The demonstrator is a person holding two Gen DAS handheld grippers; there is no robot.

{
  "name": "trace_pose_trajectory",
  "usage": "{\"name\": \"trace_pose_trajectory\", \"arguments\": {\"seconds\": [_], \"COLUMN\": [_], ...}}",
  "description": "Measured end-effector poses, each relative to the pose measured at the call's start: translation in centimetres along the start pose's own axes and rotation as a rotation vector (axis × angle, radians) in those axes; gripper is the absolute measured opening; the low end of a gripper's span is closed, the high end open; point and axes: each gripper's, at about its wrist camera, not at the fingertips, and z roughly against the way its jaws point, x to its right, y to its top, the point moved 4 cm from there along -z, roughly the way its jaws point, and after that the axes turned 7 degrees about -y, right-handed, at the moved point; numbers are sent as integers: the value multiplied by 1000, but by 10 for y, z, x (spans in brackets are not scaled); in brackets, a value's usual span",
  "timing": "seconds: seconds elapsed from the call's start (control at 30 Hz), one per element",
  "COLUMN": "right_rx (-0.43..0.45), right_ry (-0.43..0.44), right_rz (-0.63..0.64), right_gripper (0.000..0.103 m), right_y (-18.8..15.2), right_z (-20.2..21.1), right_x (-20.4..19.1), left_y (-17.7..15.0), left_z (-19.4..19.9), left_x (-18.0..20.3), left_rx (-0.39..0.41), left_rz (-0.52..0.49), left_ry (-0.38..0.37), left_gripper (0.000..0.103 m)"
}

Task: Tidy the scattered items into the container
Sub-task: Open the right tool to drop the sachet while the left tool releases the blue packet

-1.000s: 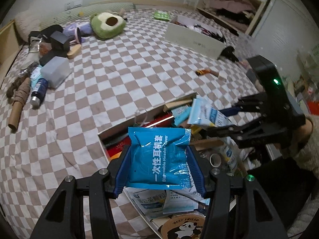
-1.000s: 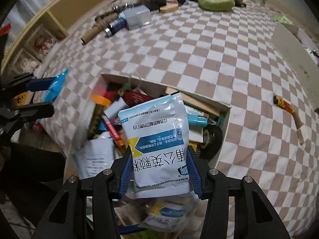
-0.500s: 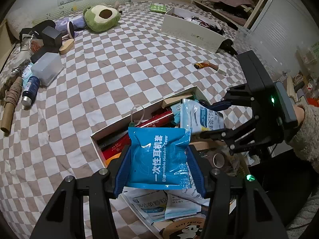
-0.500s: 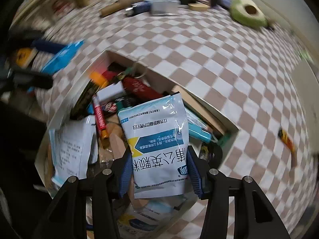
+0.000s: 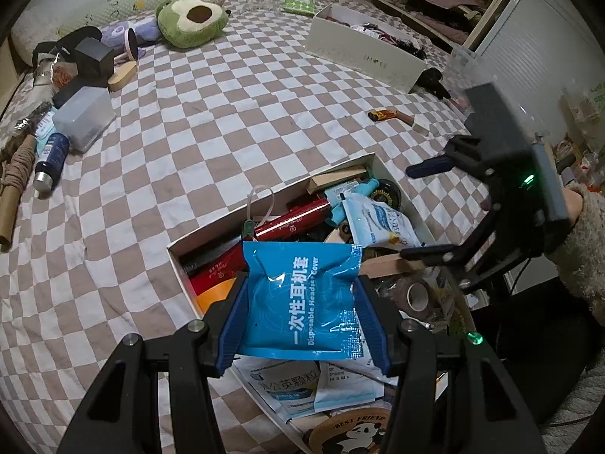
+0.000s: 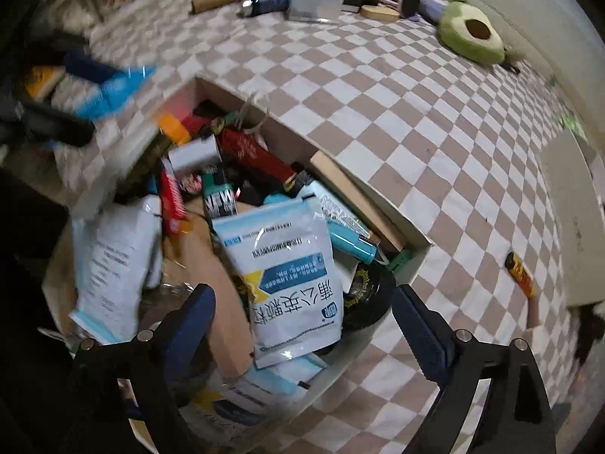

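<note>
Left wrist view: left gripper (image 5: 300,312) is clamped on a blue packet (image 5: 302,299), held above the near end of the open box (image 5: 177,261) on the checkered bedspread (image 5: 189,132). Right wrist view: right gripper (image 6: 302,325) has just been opening; its jaws stand wide apart, pads clear of the white pouch (image 6: 287,272), which lies between them on the box contents. An orange tube (image 6: 520,274) lies on the bedspread, well apart from the box.
</note>
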Motion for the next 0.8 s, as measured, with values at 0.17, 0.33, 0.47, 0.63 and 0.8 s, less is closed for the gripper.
{"name": "trace_pose_trajectory", "arguments": {"seconds": [0.17, 0.33, 0.47, 0.63, 0.8], "right_rx": [42, 53, 70, 69, 59], "right_ry": [2, 94, 151, 162, 166], "right_rz": [-102, -206, -250, -260, -273], "right_gripper": [94, 94, 95, 95, 95], "right_y": [6, 15, 15, 13, 8], "right_z": [17, 33, 43, 47, 46], "right_x": [6, 7, 5, 2, 6], "left_y": [4, 11, 20, 27, 29], "left_z": [-5, -5, -8, -16, -25], "left_x": [-13, -32, -39, -36, -32], "left_rx": [-5, 11, 20, 9, -14], "left_rz": [56, 163, 181, 148, 150], "left_ry": [0, -28, -5, 20, 5], "left_gripper": [55, 55, 55, 55, 55]}}
